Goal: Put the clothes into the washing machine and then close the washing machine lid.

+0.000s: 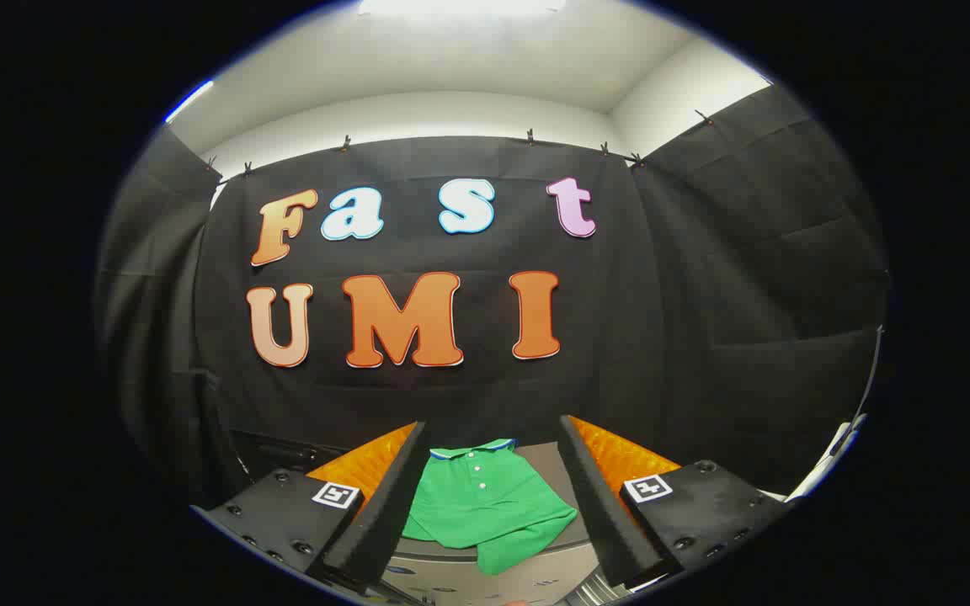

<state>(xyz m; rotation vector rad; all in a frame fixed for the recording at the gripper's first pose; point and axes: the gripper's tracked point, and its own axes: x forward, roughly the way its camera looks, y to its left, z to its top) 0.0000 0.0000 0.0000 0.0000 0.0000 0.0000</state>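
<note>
A green polo shirt (pixel 485 505) with a blue-edged collar and white buttons lies loosely folded on a grey flat surface (pixel 548 467), which may be the top of the washing machine. One sleeve hangs a little over the surface's front edge. My gripper (pixel 493 442) is held above and in front of the shirt, fingers wide apart, and the shirt shows in the gap between them. Neither of the fingers (pixel 397 497) touches the cloth.
The booth's black cloth wall stands close behind the grey surface. A white object (pixel 830 459) shows at the far right past the right finger. A dark shape (pixel 283 450) sits beyond the left finger.
</note>
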